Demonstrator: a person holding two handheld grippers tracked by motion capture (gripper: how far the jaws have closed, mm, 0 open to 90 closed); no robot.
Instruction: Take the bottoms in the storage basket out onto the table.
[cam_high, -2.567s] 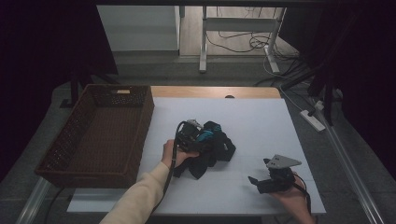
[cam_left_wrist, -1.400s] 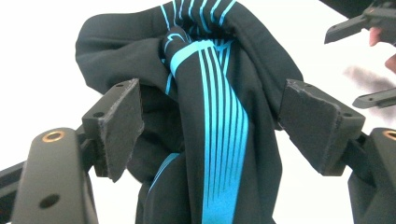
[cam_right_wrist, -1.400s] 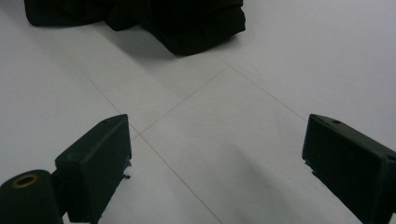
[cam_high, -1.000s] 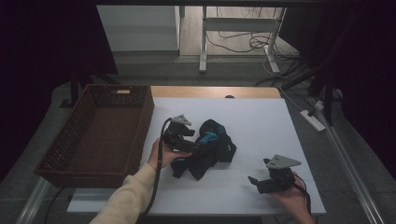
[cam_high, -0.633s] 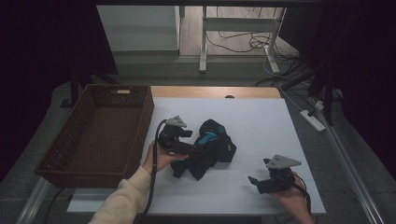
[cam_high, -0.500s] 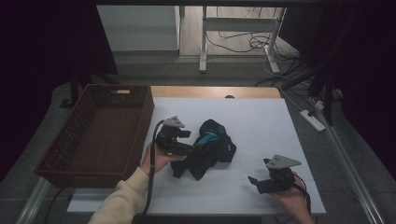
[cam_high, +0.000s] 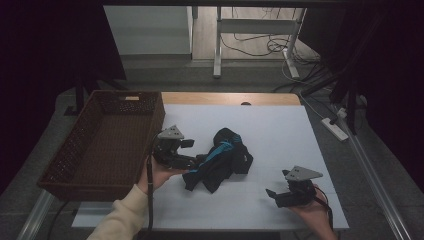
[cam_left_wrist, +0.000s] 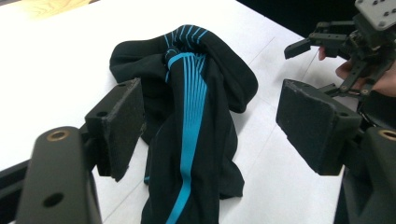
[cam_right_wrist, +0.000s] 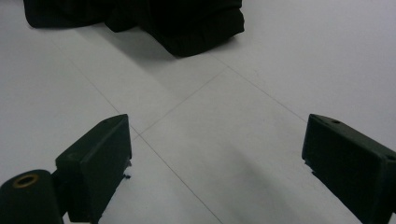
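Observation:
A crumpled black garment with bright blue stripes (cam_high: 220, 159) lies in the middle of the white table. My left gripper (cam_high: 192, 154) is at its left end, pointing right, held in a hand. In the left gripper view the jaws stand wide open (cam_left_wrist: 217, 123) with the garment (cam_left_wrist: 191, 121) running between and beyond them; neither pad touches it. My right gripper (cam_high: 274, 195) rests near the front right of the table, open, with bare table between its jaws (cam_right_wrist: 215, 154). The garment's edge (cam_right_wrist: 187, 28) lies some way ahead of it.
A large brown wicker basket (cam_high: 75, 170) stands at the table's left side, close behind my left gripper. The white table (cam_high: 280, 135) has bare surface to the right and back. A power strip (cam_high: 335, 128) and cables lie off the right edge.
My left gripper has drawn back to the left, from over the garment to its left end, toward the basket. The garment now lies more stretched out. The right gripper has stayed put.

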